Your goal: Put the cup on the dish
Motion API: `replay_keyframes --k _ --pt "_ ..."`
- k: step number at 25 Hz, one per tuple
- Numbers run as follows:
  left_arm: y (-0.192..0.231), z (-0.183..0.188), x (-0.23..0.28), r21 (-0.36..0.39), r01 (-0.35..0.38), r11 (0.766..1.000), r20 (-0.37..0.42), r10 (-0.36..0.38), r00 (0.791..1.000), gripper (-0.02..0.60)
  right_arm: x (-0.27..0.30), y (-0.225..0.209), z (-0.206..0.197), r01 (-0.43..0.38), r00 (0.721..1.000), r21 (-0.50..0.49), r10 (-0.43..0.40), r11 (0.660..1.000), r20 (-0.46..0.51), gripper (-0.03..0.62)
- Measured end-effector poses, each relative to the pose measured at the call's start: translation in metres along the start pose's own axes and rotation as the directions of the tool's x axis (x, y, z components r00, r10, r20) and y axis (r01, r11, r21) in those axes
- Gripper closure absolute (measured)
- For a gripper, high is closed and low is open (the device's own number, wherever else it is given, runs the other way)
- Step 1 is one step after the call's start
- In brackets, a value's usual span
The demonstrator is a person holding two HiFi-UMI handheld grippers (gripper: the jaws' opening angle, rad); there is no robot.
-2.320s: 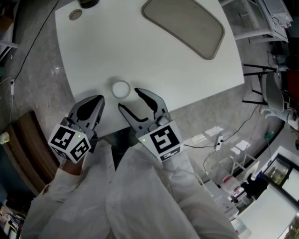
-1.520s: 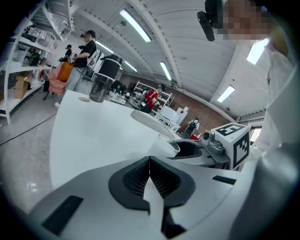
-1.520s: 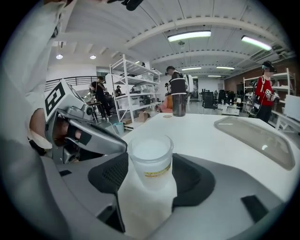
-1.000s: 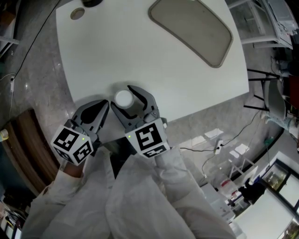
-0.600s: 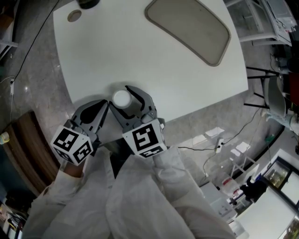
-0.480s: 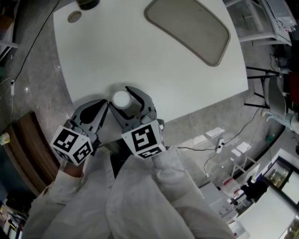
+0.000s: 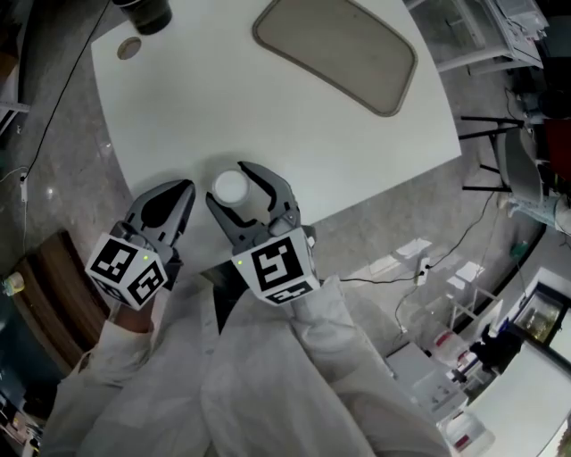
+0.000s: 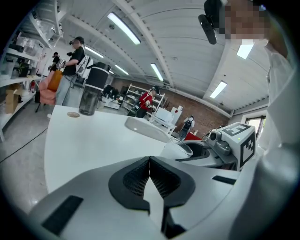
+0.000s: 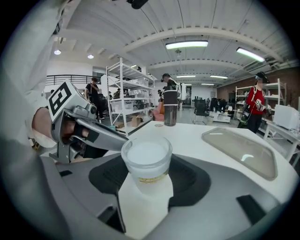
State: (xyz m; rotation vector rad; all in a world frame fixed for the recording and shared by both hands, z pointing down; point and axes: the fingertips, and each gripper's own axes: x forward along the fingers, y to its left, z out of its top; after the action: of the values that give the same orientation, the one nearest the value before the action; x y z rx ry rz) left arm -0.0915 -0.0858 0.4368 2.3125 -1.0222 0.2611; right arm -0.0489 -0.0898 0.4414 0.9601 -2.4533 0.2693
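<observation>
Tongs in the person's right hand, the right tongs (image 7: 236, 184) (image 9: 147, 187), were clenched on the cup (image 7: 230, 186) (image 9: 146, 161). Its lower sides sat against the dark pads of both jaws. It was a small translucent cup, whitish inside, upright, with a thin gold band low on its wall. From where I stood I could not tell whether its base touched the white counter (image 7: 223, 107) or hung just above it. It was at the counter's near edge.

Just to the left, the left tongs (image 7: 181, 189) (image 8: 150, 161) were clenched on nothing, their ribbed pads meeting at the tips. They pointed out over the same near edge, beside the right tongs but apart from them. The cup (image 8: 180, 149) showed off to their right, held in the other pair.

Well ahead of the right tongs and off to their right lay the dish (image 7: 335, 54) (image 9: 239, 150) (image 8: 145, 127), a shallow greyish-tan oblong with rounded corners. It was flat on the counter and well apart from the cup.

Far ahead of the left tongs, at the counter's far corner, stood a dark tumbler (image 7: 147, 13) (image 8: 89, 96) (image 9: 169, 108). A small round disc (image 7: 129, 49) (image 8: 72, 114) (image 9: 159, 125) lay just in front of it.

Beyond the counter were shelving racks and several people, one in a red top (image 9: 255, 105).
</observation>
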Motion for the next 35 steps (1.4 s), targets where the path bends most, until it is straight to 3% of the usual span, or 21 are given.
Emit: replay_keyframes --k 8,13,19,29,35 --pt "-0.039 0.031 0.009 0.103 0.084 0.991 0.019 -0.087 0.996 0.574 -0.052 -0.026 0.035 0.113 0.99 0.014 -0.114 0.993 0.081 0.324" --pt "-0.066 0.053 0.013 0.168 0.138 0.976 0.019 -0.143 0.989 0.572 -0.086 -0.04 0.055 0.195 0.968 0.025 -0.197 0.98 0.157 0.324" --pt "-0.09 0.073 0.014 0.233 0.199 0.952 0.029 -0.211 0.977 0.572 -0.116 -0.05 0.063 0.274 0.942 0.055 -0.28 0.96 0.184 0.324" --pt "-0.13 0.09 0.022 0.287 0.271 0.919 0.05 -0.297 0.954 0.574 -0.161 -0.061 0.061 0.37 0.899 0.098 -0.382 0.924 0.215 0.324" --pt "-0.131 0.095 0.024 0.309 0.294 0.904 0.045 -0.323 0.945 0.574 -0.167 -0.065 0.064 0.402 0.884 0.107 -0.416 0.909 0.213 0.324"
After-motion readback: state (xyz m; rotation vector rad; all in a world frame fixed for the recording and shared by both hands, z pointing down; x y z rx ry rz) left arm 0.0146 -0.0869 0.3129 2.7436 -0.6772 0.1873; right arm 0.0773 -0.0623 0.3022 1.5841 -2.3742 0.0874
